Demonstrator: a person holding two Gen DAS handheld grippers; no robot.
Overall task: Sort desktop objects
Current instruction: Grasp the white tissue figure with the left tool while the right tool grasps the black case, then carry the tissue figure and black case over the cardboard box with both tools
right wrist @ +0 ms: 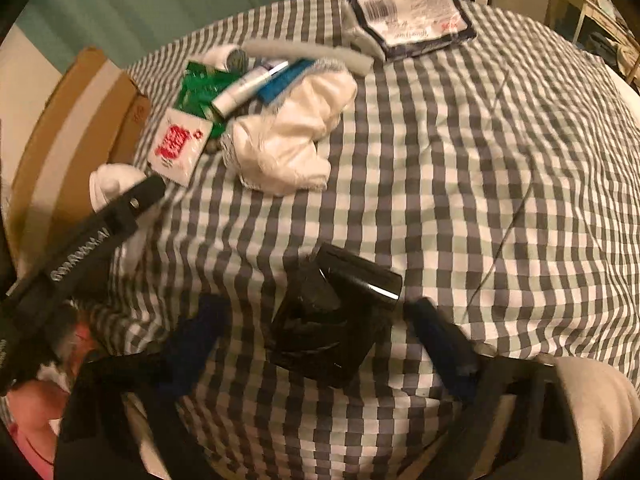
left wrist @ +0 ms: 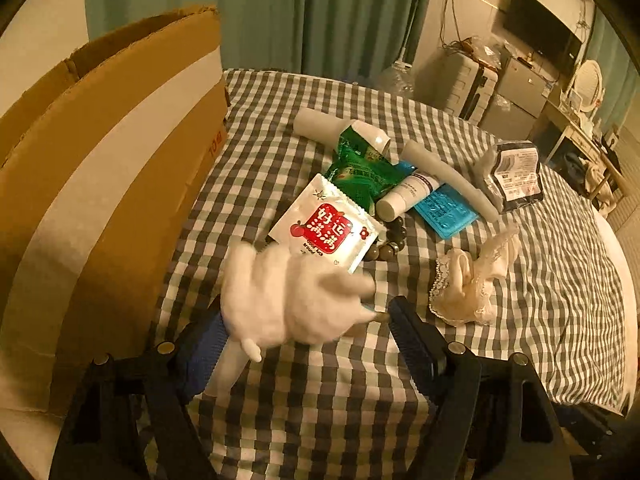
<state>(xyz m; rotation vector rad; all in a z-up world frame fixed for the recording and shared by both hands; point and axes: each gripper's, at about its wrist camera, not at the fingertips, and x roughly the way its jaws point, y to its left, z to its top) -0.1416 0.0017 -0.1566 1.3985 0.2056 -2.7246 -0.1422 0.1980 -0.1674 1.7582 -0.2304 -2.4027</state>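
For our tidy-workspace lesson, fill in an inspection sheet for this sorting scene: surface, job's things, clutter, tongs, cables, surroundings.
Surface: checked cloth, wrinkled.
Job's things: plush toy; black glossy object; red-and-white packet, green packet, tube, blue packet and lace cloth close together; cardboard box at the left.
Clutter: foam sticks and dark package behind them.
Tongs: left tongs shut on the plush toy; right tongs open around the black glossy object, pads clear of it.
Cables: wires on the far wall; thin dark strand across the cloth.
Surroundings: green curtain, dark screen, suitcase.
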